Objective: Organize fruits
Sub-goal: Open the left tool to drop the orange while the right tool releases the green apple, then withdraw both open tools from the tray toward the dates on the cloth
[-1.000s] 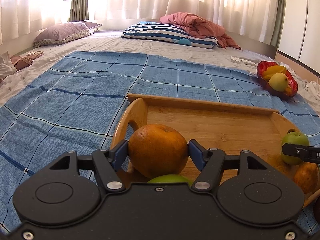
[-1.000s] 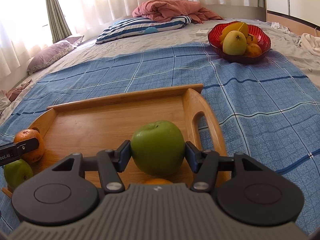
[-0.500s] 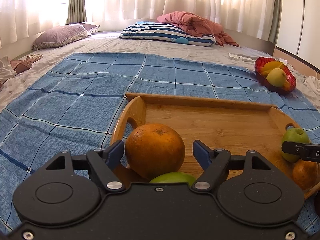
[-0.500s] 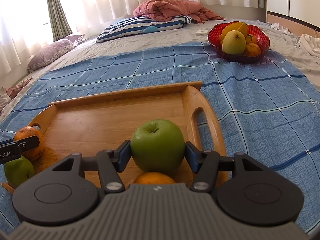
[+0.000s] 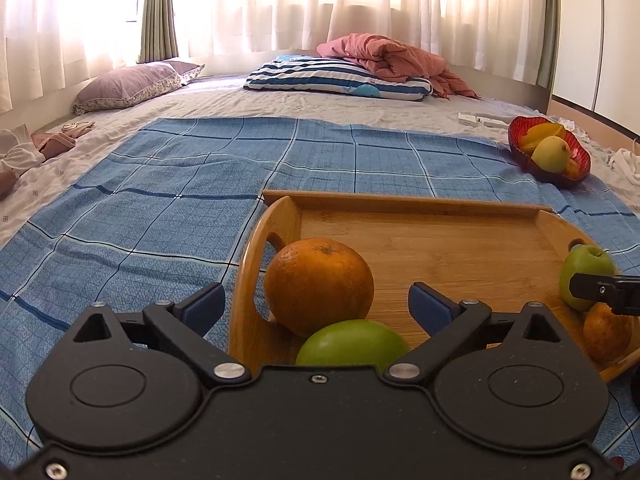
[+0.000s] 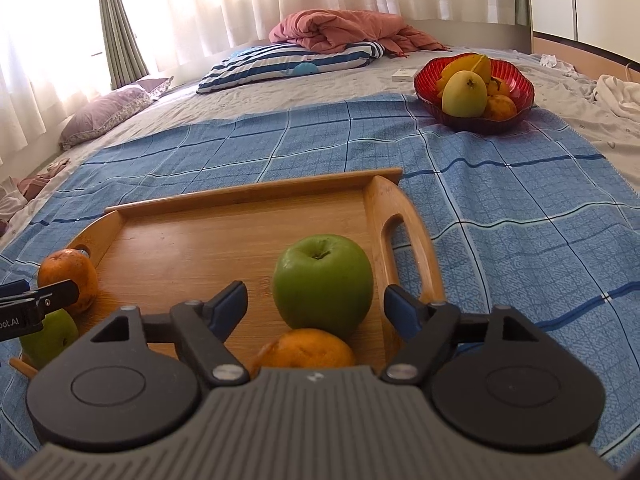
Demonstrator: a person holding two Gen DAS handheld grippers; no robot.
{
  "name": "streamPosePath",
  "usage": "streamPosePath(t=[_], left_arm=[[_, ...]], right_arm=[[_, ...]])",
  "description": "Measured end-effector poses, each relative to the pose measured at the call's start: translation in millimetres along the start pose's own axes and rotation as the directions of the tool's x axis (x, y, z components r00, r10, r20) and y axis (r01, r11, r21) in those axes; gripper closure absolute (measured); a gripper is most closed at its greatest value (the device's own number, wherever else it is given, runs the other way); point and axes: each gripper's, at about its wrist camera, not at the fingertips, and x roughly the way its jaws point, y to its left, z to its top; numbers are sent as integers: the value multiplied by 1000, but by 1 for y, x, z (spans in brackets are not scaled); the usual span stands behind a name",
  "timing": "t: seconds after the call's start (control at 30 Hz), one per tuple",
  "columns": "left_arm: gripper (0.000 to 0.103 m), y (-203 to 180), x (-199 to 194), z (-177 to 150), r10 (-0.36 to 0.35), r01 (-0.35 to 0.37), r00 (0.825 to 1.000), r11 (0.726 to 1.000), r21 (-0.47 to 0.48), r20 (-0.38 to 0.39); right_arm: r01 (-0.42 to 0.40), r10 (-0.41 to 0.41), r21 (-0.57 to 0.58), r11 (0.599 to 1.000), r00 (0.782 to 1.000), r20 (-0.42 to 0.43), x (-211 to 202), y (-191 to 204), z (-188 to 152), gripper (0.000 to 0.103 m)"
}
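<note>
Over on the left tool (image 5: 316, 304), the jaws stand wide apart with nothing gripped; its blue pads (image 5: 202, 306) sit clear of the big orange (image 5: 319, 286), which rests on the wooden tray (image 5: 440, 240) right between them and just ahead, tucked against the tray's left handle. Directly beneath that orange, closer to the tool body, a green apple (image 5: 354, 344) peeks out, touching it. Off to the right of this tool, at the tray's far handle, sit a second green apple (image 5: 584, 268) and another orange (image 5: 606, 332), partly covered by a black finger of the other tool. Across to the right tool (image 6: 316, 306): also spread open and empty, pads (image 6: 232, 304) clear on both sides of the green apple (image 6: 322, 280) sitting upright on the tray (image 6: 200, 248) just ahead, stem up, beside the right handle. An orange (image 6: 304, 350) lies just under it, touching, nearest the tool body. Well ahead and to the right of this tool, on the blue checked blanket (image 6: 520, 208) covering the bed, a red bowl (image 6: 516, 80) holds more fruit, well apart from the tray.
</note>
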Motion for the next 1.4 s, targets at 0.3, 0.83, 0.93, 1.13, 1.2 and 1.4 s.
streamPosePath(t=[0.3, 0.83, 0.93, 1.13, 1.2, 1.4], left_arm=[[1, -1, -32, -6, -52, 52, 998, 999, -5, 41], [0, -10, -88, -39, -109, 109, 991, 994, 2, 81], [0, -11, -95, -51, -118, 118, 990, 993, 3, 78], [0, -13, -106, -74, -107, 105, 991, 994, 19, 84], [0, -12, -107, -80, -109, 108, 991, 994, 18, 77], [0, -13, -112, -95, -101, 99, 992, 994, 36, 75]], right_arm=[[5, -2, -64, 998, 998, 55, -21, 13, -9, 12], [-12, 40, -149, 989, 982, 185, -72, 35, -38, 6], [-17, 48, -156, 988, 980, 195, -79, 38, -49, 6], [-7, 49, -191, 981, 975, 214, -88, 45, -71, 5], [12, 38, -212, 977, 973, 229, -90, 49, -80, 5], [53, 15, -241, 969, 963, 270, -96, 54, -103, 5]])
